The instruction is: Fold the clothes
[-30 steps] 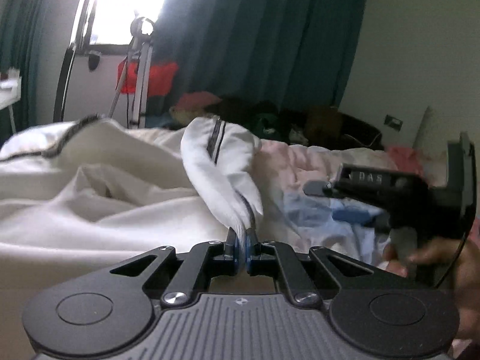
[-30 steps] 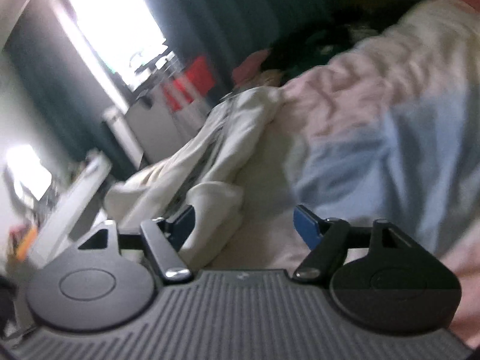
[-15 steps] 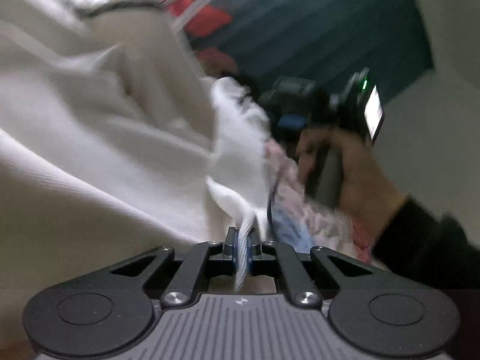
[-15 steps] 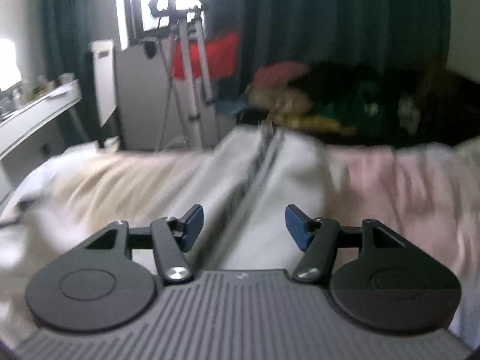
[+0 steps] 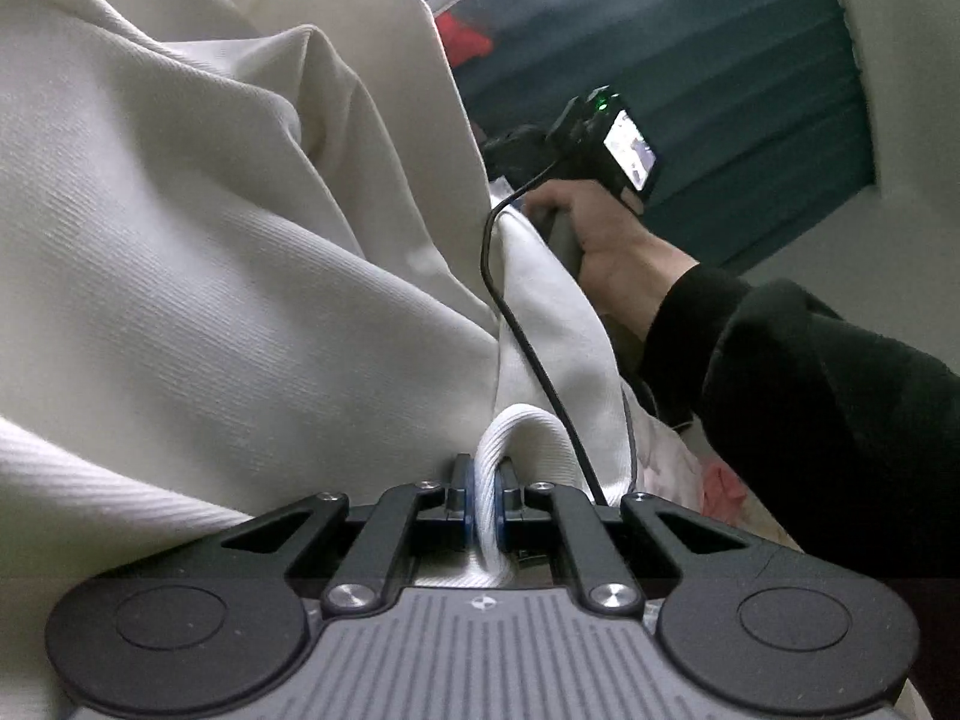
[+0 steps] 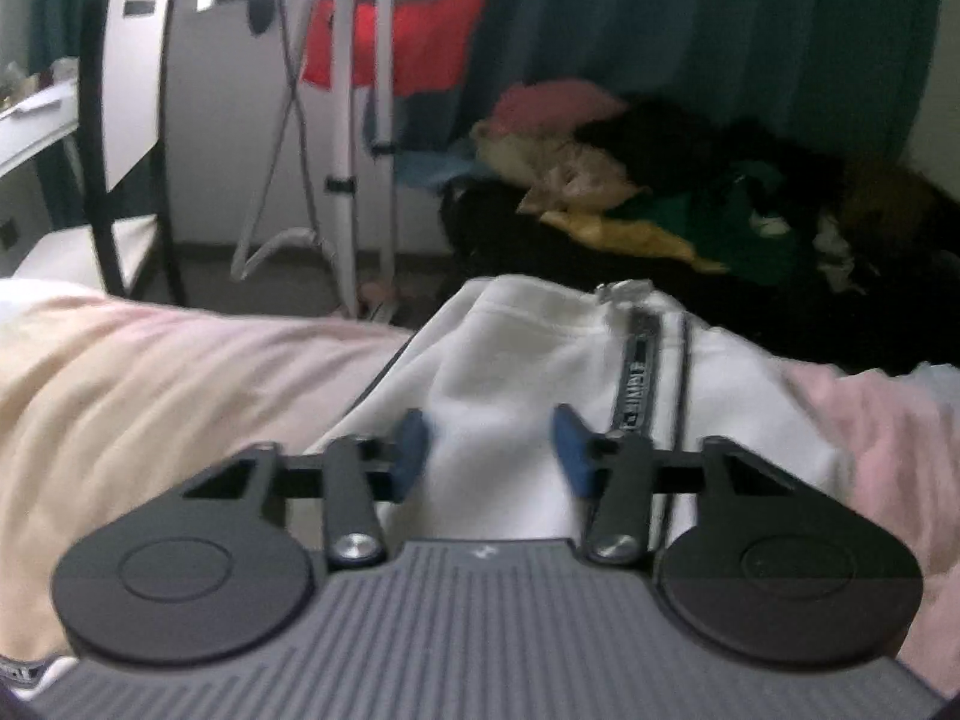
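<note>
A white garment with a black lettered stripe fills the left wrist view (image 5: 228, 276). My left gripper (image 5: 485, 501) is shut on its ribbed white cuff (image 5: 516, 426). The right gripper's body, held in a hand, shows in that view (image 5: 594, 144) beyond the cloth; its jaws are hidden there. In the right wrist view my right gripper (image 6: 489, 450) is open and empty, low over a bunched white part of the garment (image 6: 540, 360) with the striped band, lying on the pink bed cover (image 6: 150, 378).
A pile of dark and coloured clothes (image 6: 690, 198) lies behind the bed. A white stand (image 6: 348, 120), a red cloth (image 6: 414, 42), a chair (image 6: 126, 138) and dark teal curtains (image 6: 720, 18) stand beyond. A black cable (image 5: 522, 324) crosses the garment.
My left gripper has tipped upward and moved closer under the white garment, still gripping the cuff. My right gripper has moved forward over the bunched white cloth, its jaws narrower.
</note>
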{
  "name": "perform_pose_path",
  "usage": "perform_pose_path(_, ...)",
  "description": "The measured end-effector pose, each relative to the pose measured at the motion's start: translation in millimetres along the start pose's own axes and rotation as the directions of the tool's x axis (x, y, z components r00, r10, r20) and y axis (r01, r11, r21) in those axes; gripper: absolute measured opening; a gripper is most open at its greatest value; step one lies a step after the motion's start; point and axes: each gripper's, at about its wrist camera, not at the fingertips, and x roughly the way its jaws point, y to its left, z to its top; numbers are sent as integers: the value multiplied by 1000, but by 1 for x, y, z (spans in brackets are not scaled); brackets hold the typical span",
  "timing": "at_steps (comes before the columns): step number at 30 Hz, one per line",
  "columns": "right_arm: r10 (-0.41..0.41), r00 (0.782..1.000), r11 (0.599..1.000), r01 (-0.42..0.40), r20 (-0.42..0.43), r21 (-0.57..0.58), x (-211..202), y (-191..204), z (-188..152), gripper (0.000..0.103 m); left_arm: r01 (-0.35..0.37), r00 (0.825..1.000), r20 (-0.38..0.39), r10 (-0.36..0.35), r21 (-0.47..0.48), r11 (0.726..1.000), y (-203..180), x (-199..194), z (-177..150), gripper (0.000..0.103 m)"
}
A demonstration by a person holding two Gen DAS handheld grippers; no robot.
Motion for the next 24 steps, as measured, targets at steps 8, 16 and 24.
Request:
perform_pose_path(8,-29,991,998,21,130,62,-66,-38,8,5,-14,999,45,10,78,997,-18,-16,-8,7)
perform_pose_path(16,-108,964,902,-8,243,431,-198,-180,-42,5,-37,996,90,22,174,984,-41,-34,-20,6)
perform_pose_path(24,-156,969,664,-39,189,747,-297,-293,-193,5,-92,992,116,57,322,942,-80,-59,-39,6)
